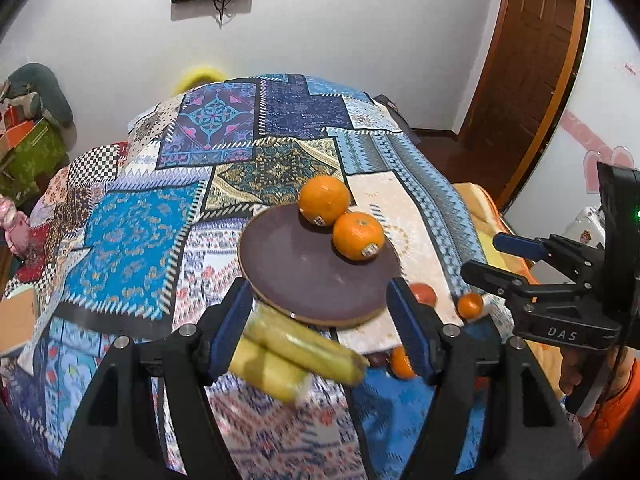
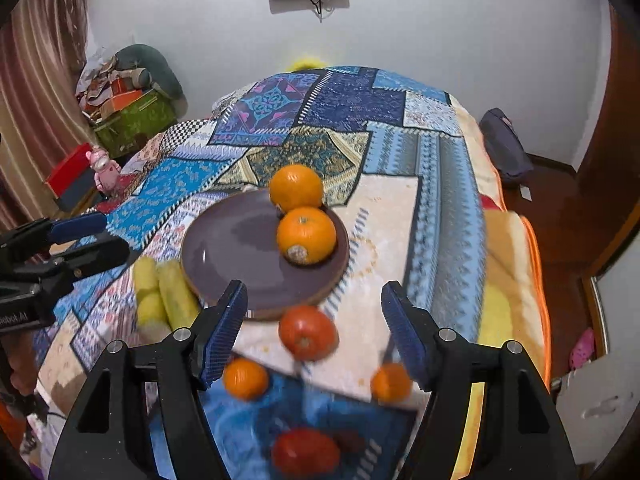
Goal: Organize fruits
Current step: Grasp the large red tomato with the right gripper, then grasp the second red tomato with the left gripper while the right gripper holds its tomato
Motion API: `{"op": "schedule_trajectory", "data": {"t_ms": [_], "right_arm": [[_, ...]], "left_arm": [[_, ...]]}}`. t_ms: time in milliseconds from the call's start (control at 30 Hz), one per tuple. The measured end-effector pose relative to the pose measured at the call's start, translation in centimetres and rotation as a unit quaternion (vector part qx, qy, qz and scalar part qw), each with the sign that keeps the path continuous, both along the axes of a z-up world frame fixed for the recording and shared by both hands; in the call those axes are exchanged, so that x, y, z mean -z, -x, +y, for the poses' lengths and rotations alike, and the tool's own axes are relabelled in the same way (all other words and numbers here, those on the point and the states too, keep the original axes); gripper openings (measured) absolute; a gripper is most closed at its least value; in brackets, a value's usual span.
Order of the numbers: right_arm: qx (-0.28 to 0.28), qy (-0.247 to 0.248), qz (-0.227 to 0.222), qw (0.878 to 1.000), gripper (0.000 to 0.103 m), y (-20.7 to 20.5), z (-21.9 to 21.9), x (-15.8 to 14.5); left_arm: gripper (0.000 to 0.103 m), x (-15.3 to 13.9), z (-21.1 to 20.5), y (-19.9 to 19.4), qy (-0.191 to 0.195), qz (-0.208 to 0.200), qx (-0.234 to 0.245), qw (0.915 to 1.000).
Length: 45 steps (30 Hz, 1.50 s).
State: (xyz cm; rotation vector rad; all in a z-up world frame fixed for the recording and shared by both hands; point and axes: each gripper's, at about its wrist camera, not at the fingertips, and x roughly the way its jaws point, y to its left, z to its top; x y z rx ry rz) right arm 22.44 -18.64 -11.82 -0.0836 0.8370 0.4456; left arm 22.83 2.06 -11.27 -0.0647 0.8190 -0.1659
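A brown round plate [image 1: 296, 276] [image 2: 236, 248] lies on the patchwork cloth with two large oranges [image 1: 325, 200] [image 2: 306, 234] on its far right part. My left gripper [image 1: 322, 320] is open and empty above a bunch of yellow bananas [image 1: 296, 352] [image 2: 166, 296] near the plate's front edge. My right gripper [image 2: 312, 328] is open and empty above a red tomato [image 2: 307, 332]. Two small tangerines [image 2: 245, 378] [image 2: 391, 382] and another tomato [image 2: 306, 456] lie nearer. The right gripper also shows in the left wrist view [image 1: 484, 260].
The patchwork cloth [image 1: 132, 232] covers a bed-like surface. An orange-edged blanket [image 2: 516, 280] hangs at its right side. A pink toy [image 2: 105, 168] and boxes [image 2: 132, 116] stand at the left. A dark bag [image 2: 506, 148] lies at the far right.
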Motion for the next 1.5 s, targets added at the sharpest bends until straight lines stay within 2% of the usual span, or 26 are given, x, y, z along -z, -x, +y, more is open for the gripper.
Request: {"op": "schedule_trajectory", "data": {"t_ms": [400, 667, 733, 767, 833, 1000, 1200, 1367, 1500], "right_arm": [[0.016, 0.003, 0.051, 0.999, 0.067, 4.6, -2.5, 4.7], [-0.013, 0.010, 0.094, 0.995, 0.067, 5.1, -1.9, 8.0], [-0.013, 0.019, 0.096, 0.995, 0.064, 4.9, -1.6, 8.5], [-0.012, 0.024, 0.089, 0.996, 0.061, 4.9, -1.5, 8.5], [-0.015, 0.026, 0.082, 0.996, 0.048, 4.8, -1.6, 8.2], [-0.018, -0.015, 0.088, 0.996, 0.047, 4.6, -2.8, 7.5], [0.001, -0.056, 0.070, 0.996, 0.047, 3.6, -5.2, 5.8], [0.025, -0.049, 0.036, 0.998, 0.047, 2.3, -6.9, 4.1], [0.039, -0.047, 0.025, 0.998, 0.047, 1.1, -7.8, 3.9]], "left_arm": [[0.071, 2.7, -2.1, 5.2, 0.013, 0.034, 0.008, 0.9993], [0.071, 5.0, -2.9, 6.4, 0.017, 0.067, 0.014, 0.9975], [0.071, 5.5, -3.2, 6.2, 0.014, 0.074, 0.015, 0.9970], [0.071, 5.6, -3.3, 6.2, 0.014, 0.075, 0.015, 0.9969], [0.071, 5.8, -3.7, 5.8, 0.014, 0.078, 0.017, 0.9967], [0.071, 6.0, -5.4, 4.3, 0.009, 0.082, 0.026, 0.9963], [0.071, 6.0, -8.0, 1.7, 0.004, 0.080, 0.041, 0.9959], [0.071, 6.9, -10.1, -1.4, -0.001, 0.091, 0.047, 0.9948], [0.071, 8.3, -11.6, -3.9, -0.006, 0.111, 0.043, 0.9929]]}}
